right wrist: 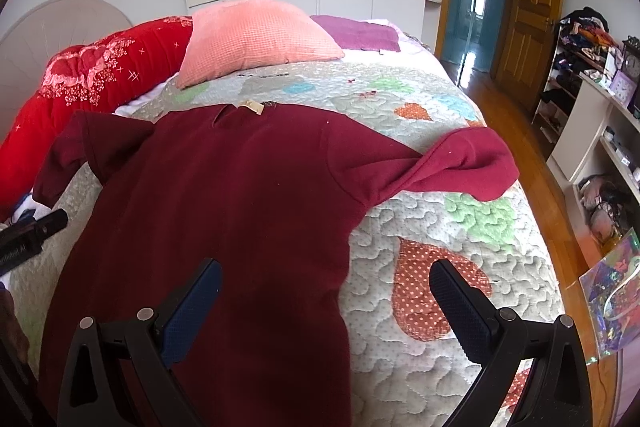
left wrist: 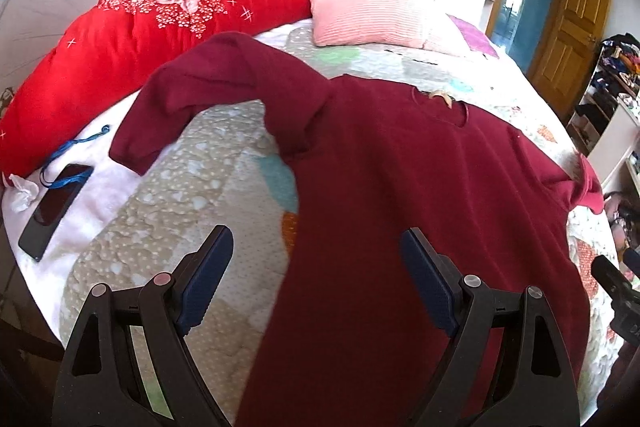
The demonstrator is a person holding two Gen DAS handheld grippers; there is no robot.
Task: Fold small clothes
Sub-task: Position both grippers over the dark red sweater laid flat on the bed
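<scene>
A shirt [right wrist: 240, 187] lies flat on the quilt [right wrist: 460, 247] of a bed, its neck end toward the far side. One sleeve [left wrist: 192, 99] goes out to the left, and the other sleeve [right wrist: 460, 163] goes out to the right, near the bed's right edge. Behind the shirt a pillow [right wrist: 256, 39] rests on the bed. A thick blanket [left wrist: 140, 39] lies left of the pillow, along the bed's left side. A phone [left wrist: 54, 211] lies on the bed left of the shirt, just beside the blanket. A door [right wrist: 528, 7] stands far back on the right, with shelves [right wrist: 592, 99] nearer on that side.
</scene>
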